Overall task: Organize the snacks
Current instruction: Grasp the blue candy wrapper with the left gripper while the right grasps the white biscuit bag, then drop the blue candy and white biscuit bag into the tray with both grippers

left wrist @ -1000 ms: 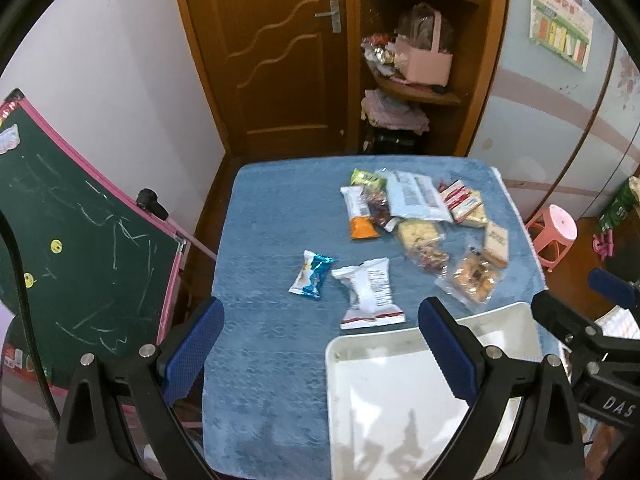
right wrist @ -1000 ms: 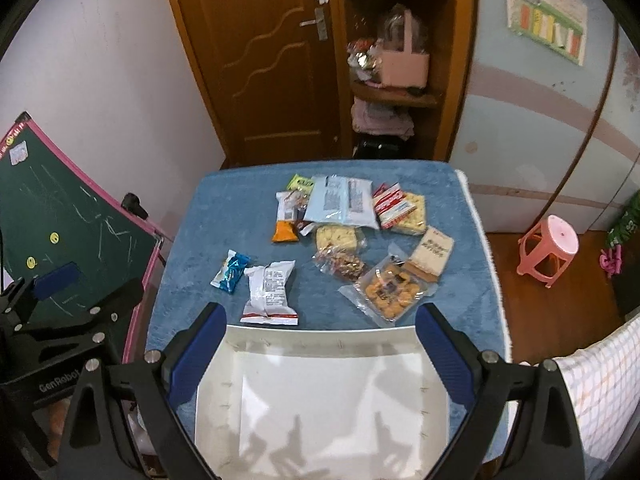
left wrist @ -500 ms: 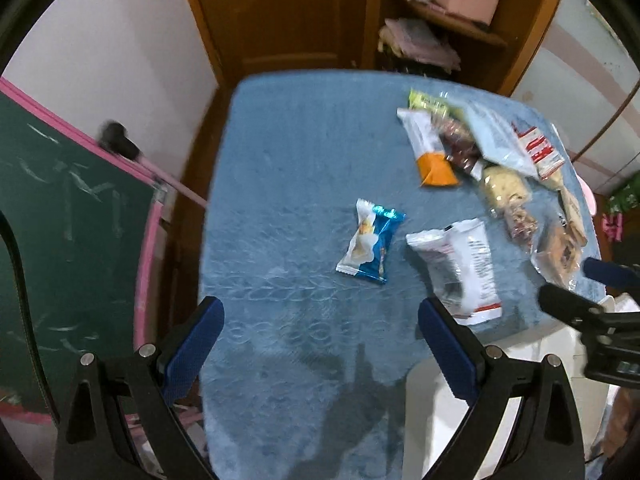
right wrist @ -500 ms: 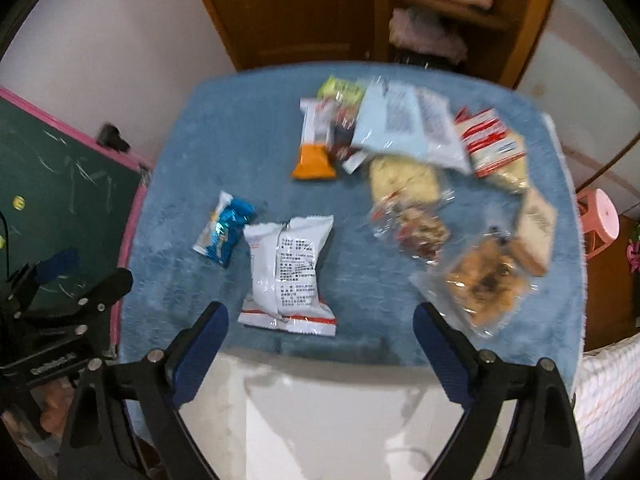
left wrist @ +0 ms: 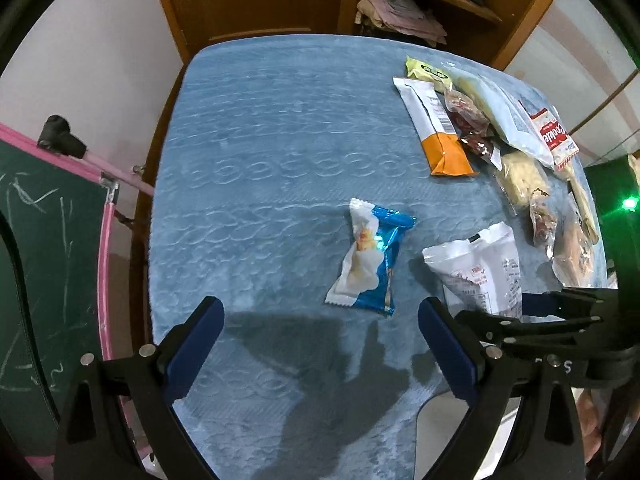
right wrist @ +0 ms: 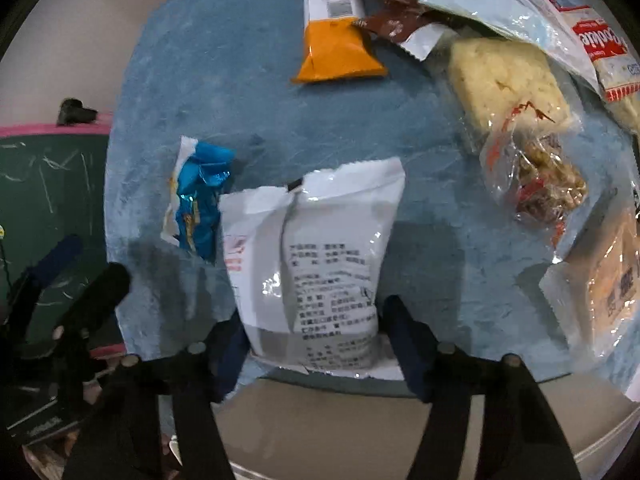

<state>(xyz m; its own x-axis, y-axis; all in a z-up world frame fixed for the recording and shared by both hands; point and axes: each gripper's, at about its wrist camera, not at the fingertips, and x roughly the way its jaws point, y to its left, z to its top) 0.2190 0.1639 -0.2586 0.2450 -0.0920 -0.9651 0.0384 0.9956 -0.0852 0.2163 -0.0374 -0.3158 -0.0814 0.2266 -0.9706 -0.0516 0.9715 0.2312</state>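
Snack packets lie on a blue tablecloth (left wrist: 260, 152). A blue and white packet (left wrist: 370, 258) lies just ahead of my open, empty left gripper (left wrist: 320, 344); it also shows in the right wrist view (right wrist: 196, 196). A white packet with red trim (right wrist: 312, 264) lies between the fingers of my right gripper (right wrist: 314, 344), which straddles its near end with the jaws apart. That packet shows in the left wrist view (left wrist: 486, 268) too. A white tray (right wrist: 380, 428) sits under the right gripper at the table's near edge.
An orange and white packet (right wrist: 336, 36), a clear bag of crackers (right wrist: 504, 80), a bag of nuts (right wrist: 540, 176) and several more packets crowd the far right. A green chalkboard (left wrist: 40, 264) stands left of the table. A wooden door and shelf stand behind.
Both grippers have dropped lower and moved forward over the table. The right gripper now straddles the white packet; the left is close behind the blue packet.
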